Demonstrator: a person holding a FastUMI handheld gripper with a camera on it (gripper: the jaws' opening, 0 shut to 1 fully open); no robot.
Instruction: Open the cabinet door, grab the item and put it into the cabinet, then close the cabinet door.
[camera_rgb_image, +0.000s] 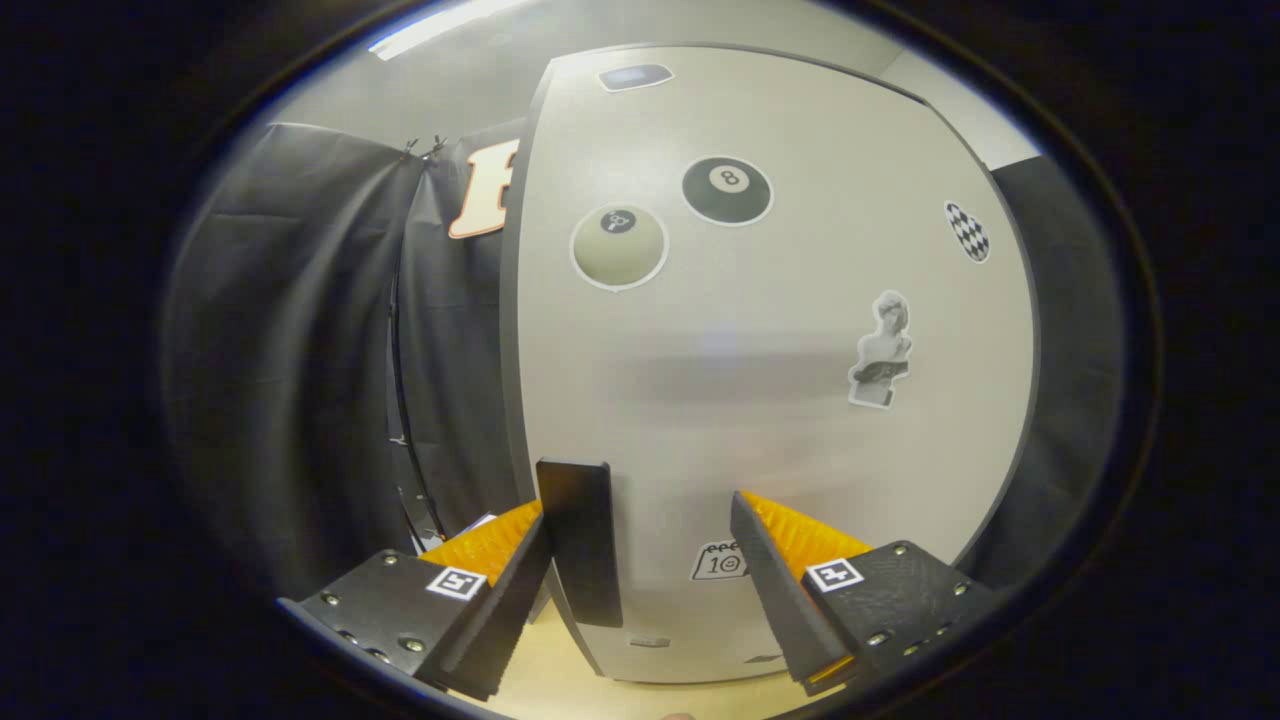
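From where I sat, the cabinet door (760, 380) stood right in front of the jaws (640, 590), pale, flat and dotted with stickers. It looked flush with the cabinet, though I could not tell for certain whether it was fully seated. The jaws were spread wide and held nothing. The dark handle (580, 550), an upright bar near the door's left edge, sat just inside the left finger (500, 610); whether it touched I could not judge. The right finger (785, 590) was well off to the side, over bare door panel. I could not see the item to be stowed, so I could not say whether it was already inside or waiting elsewhere. A closed door with open jaws at the handle would fit either a door about to be pulled or one just pushed shut.

My worry was the lopsided line-up. If I had squeezed from there, the left finger would have met the bar long before the right, which could shove it sideways or leave a poor, off-centre grip that slipped under a pull. The handle looked smooth and narrow, so a shallow bite seemed risky. Being that close, any forward drift could have knocked the fingertips into the panel, and the pale desk (545, 690) lay close beneath them.
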